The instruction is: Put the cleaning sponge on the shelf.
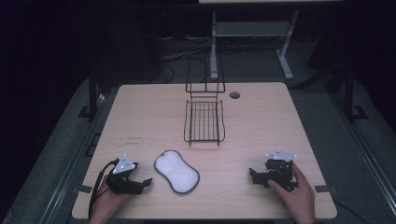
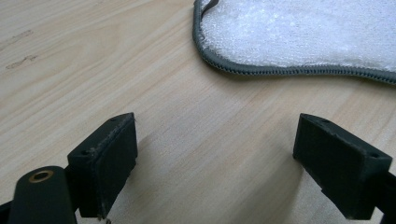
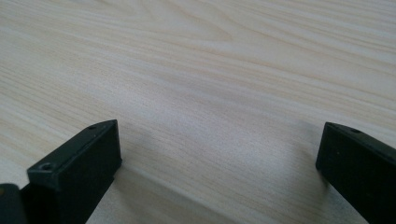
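Pad (image 1: 176,171): one, white with grey binding, flat near the table (image 1: 140,112) front edge, left of centre; long axis runs from back-left to front-right.
Nearer tool: left gripper (image 1: 140,183), just beside the pad, jaws wide, empty.
Right gripper (image 1: 256,176): well apart, jaws wide, empty.
Wire rack (image 1: 204,119): one, toward the back edge.
Grippers: two.

White grey-edged pad (image 1: 176,171), black wire rack (image 1: 204,122), pale wood-grain table (image 1: 140,116)
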{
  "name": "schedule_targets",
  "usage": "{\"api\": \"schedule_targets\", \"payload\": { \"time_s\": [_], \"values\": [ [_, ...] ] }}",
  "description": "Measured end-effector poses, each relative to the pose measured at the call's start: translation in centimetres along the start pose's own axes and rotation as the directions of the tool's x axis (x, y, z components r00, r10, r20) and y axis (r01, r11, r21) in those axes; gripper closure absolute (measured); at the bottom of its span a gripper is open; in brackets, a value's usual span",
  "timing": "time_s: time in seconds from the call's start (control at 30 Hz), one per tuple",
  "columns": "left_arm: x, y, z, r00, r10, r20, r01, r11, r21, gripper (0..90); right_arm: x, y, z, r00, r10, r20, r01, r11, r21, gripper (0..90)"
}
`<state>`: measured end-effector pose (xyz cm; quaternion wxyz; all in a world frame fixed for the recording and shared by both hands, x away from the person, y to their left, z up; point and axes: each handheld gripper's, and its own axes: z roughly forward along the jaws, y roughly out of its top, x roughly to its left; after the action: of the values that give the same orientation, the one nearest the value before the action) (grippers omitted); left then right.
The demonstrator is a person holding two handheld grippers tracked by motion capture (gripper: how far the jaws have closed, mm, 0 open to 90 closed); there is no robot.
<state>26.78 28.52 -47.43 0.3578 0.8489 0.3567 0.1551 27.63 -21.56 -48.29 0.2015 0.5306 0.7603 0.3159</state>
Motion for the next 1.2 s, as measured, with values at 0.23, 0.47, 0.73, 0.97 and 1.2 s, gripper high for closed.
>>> {"api": "schedule_targets", "payload": {
  "time_s": [0.23, 0.47, 0.73, 0.97, 1.2],
  "values": [
    [0.0, 0.0, 0.0, 1.0000, -0.005, 0.005, 0.005, 1.0000, -0.004, 13.2, 0.0, 0.0, 0.0, 1.0000, -0.002, 0.000, 0.002, 1.000, 0.001, 0.0],
    [0.0, 0.5, -0.3, 0.9999, -0.007, 0.011, 0.007, 1.0000, -0.005, 14.2, 0.0, 0.0, 0.0, 1.0000, -0.002, 0.001, 0.002, 1.000, 0.001, 0.0],
    [0.4, 2.1, -0.9, 0.9975, -0.012, 0.069, 0.015, 0.9991, -0.041, 44.4, 0.0, 0.0, 0.0, 1.0000, -0.002, 0.000, 0.002, 1.000, 0.002, 0.0],
    [0.3, 4.1, -0.9, 0.9926, -0.002, 0.121, 0.008, 0.9985, -0.054, 81.4, 0.0, 0.0, 0.0, 1.0000, -0.002, 0.000, 0.002, 1.000, -0.001, 0.0],
    [0.6, 5.8, -0.3, 0.9896, 0.005, 0.144, 0.002, 0.9987, -0.051, 89.6, 0.0, 0.0, 0.0, 1.0000, -0.004, 0.001, 0.004, 1.000, -0.002, 0.0]
  ]
}}
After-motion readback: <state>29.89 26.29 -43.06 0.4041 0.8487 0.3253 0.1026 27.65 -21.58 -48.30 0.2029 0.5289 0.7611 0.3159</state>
